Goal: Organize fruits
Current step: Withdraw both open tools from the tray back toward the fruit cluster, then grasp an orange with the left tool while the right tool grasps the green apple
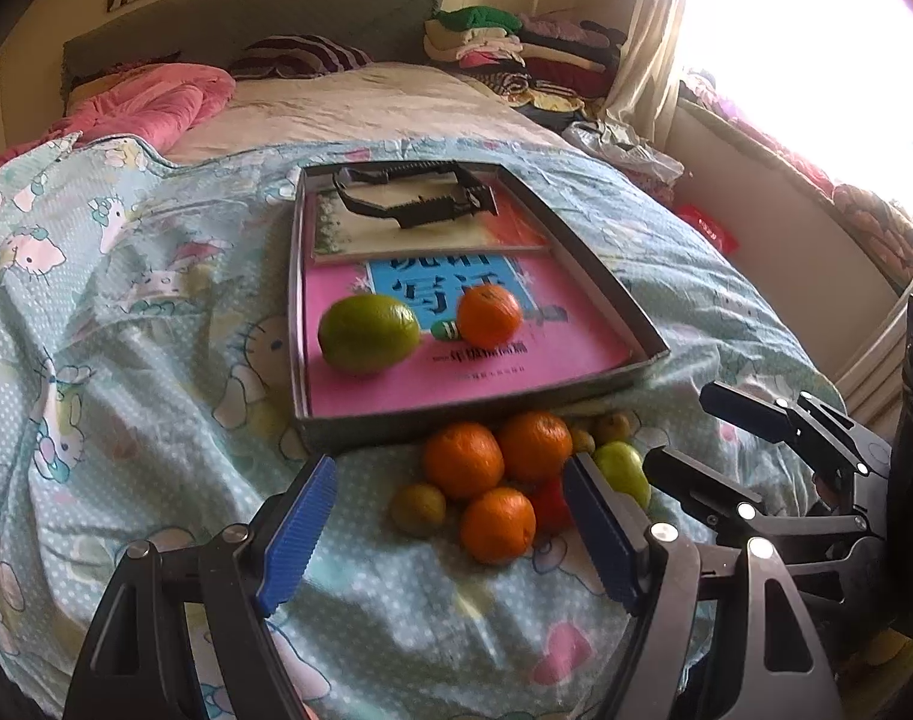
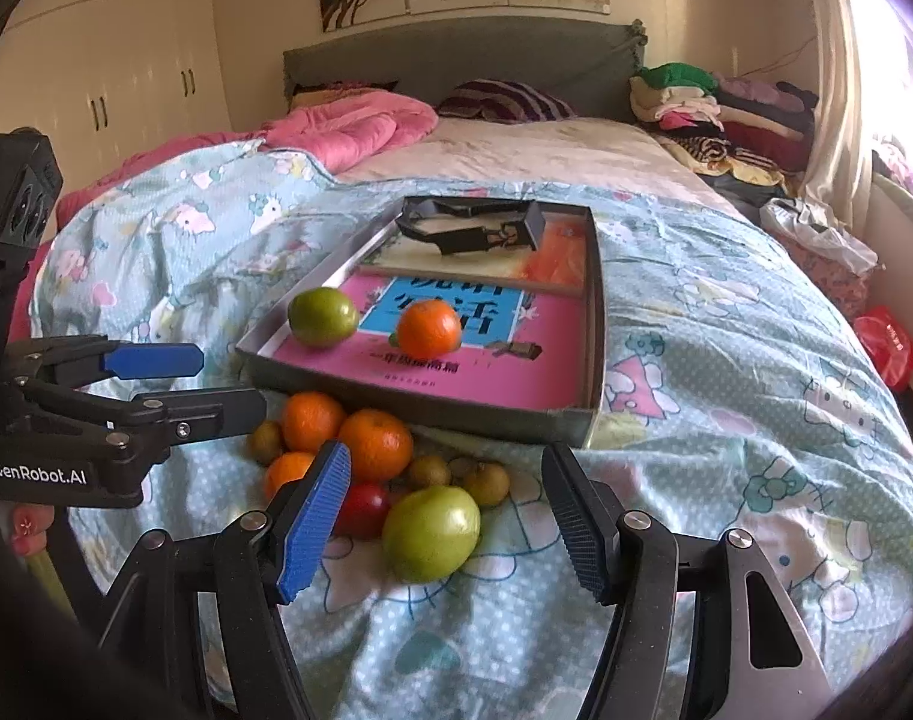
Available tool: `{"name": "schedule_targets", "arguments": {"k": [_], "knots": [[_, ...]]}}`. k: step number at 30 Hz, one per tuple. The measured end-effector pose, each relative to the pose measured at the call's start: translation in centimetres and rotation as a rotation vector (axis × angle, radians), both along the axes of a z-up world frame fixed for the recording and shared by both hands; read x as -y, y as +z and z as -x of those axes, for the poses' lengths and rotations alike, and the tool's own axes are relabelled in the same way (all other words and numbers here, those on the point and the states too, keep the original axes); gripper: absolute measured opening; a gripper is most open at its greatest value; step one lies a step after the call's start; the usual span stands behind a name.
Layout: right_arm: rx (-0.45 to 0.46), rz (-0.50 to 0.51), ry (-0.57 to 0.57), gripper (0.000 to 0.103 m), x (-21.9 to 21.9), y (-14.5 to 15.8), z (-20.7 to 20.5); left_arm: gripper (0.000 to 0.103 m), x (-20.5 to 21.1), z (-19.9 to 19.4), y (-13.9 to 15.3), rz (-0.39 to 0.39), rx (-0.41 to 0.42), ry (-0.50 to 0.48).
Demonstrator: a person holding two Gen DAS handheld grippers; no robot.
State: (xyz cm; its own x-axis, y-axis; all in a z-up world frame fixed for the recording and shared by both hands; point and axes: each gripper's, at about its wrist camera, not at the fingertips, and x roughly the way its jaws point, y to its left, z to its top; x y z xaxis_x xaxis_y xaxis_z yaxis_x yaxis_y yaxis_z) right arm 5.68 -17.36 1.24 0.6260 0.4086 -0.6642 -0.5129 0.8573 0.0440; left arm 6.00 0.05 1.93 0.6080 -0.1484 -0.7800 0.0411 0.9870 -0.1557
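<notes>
A shallow grey box (image 1: 474,405) (image 2: 420,414) lies on the bed with a pink book inside. A green fruit (image 1: 369,332) (image 2: 323,318) and an orange (image 1: 489,313) (image 2: 428,329) rest on the book. In front of the box lies a pile: three oranges (image 1: 497,525) (image 2: 375,444), a green apple (image 2: 431,533) (image 1: 624,468), a red fruit (image 2: 365,510) and several small brown fruits (image 1: 419,509). My left gripper (image 1: 450,534) is open and empty, just before the pile. My right gripper (image 2: 447,531) is open, its fingers either side of the green apple.
A black spare gripper part (image 1: 417,195) lies at the box's far end. The blue cartoon quilt (image 1: 126,312) is rumpled. A pink duvet (image 2: 348,126), a striped pillow (image 2: 504,99) and stacked clothes (image 2: 720,108) lie at the bed's head. A red bag (image 2: 888,348) sits at right.
</notes>
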Motion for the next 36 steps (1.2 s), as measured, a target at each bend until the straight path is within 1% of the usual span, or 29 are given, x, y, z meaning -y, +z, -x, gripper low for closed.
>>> {"name": "schedule_targets", "arguments": {"k": [8, 18, 19, 21, 25, 27, 32, 34, 36], "knots": [[-0.040, 0.026, 0.019, 0.068, -0.4, -1.6, 0.9, 0.077, 0.7, 0.7, -0.9, -0.011, -0.023, -0.023], [-0.084, 0.016, 0.027, 0.068, -0.3, -2.9, 0.8, 0.076, 1.1, 2.0, -2.6, 0.015, -0.067, -0.048], [-0.090, 0.013, 0.029, 0.068, -0.2, -3.0, 0.7, 0.075, 1.2, 2.0, -2.7, 0.018, -0.068, -0.050], [-0.096, 0.017, 0.029, 0.066, -0.2, -3.4, 0.5, 0.067, 1.4, 2.1, -2.9, 0.022, -0.071, -0.060], [-0.111, 0.056, 0.036, 0.051, -0.7, -4.5, -0.2, 0.057, 1.5, 2.0, -3.5, 0.034, -0.084, -0.066], [-0.111, 0.064, 0.042, 0.051, -0.9, -4.9, -0.6, 0.052, 1.6, 1.9, -3.8, 0.035, -0.093, -0.068], [-0.099, 0.083, 0.060, 0.047, -1.6, -5.6, -1.4, 0.046, 2.0, 1.3, -4.3, 0.034, -0.105, -0.063], [-0.108, 0.063, 0.065, 0.046, -1.5, -5.8, -1.8, 0.045, 2.2, 1.1, -4.5, 0.036, -0.106, -0.062], [-0.128, 0.019, 0.067, 0.046, -1.0, -6.1, -2.4, 0.041, 2.5, 0.8, -4.7, 0.034, -0.109, -0.062]]}}
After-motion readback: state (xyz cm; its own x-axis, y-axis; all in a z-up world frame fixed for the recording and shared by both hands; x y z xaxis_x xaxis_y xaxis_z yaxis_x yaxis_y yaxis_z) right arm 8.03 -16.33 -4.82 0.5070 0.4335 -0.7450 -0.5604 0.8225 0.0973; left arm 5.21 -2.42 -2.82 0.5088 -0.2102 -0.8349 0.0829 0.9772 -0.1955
